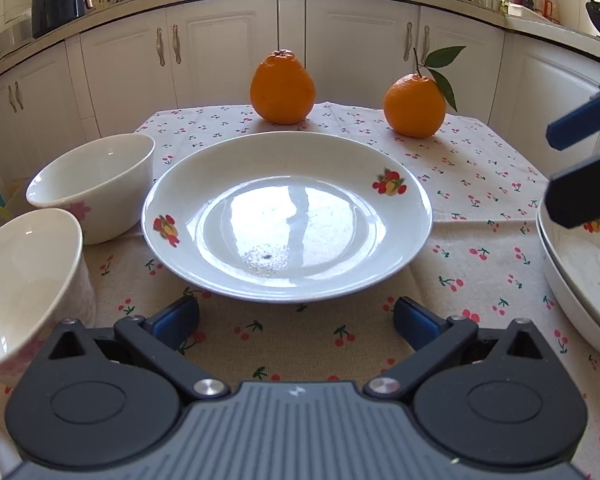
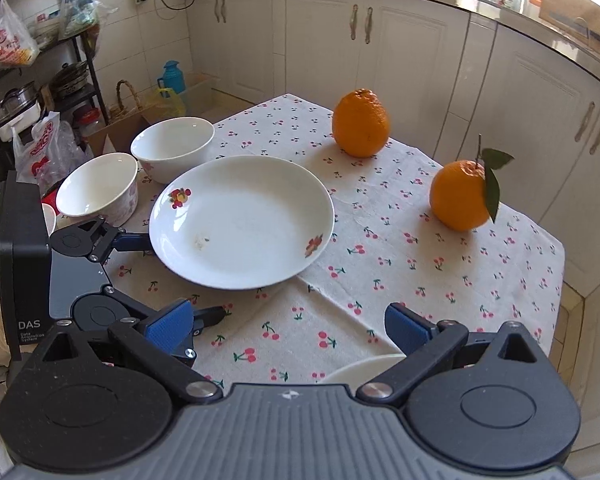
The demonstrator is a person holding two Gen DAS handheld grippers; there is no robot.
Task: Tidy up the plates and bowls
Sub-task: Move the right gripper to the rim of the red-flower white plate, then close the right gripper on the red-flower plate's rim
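Cherry-print tablecloth (image 1: pixel 480 216): plate (image 1: pixel 288 216), bowls (image 1: pixel 96 184), oranges (image 1: pixel 283 87)

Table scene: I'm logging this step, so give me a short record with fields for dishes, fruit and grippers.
plate: one white plate with fruit prints, middle of the table, nothing in it but a small speck
stacked plates: two nested at the right edge
bowls: two white bowls, far bowl and near bowl, left of the plate
oranges: plain orange and leafy orange, behind the plate
cloth: cherry-print cloth
left gripper: open, at the plate's near rim
right gripper: open, holding nothing
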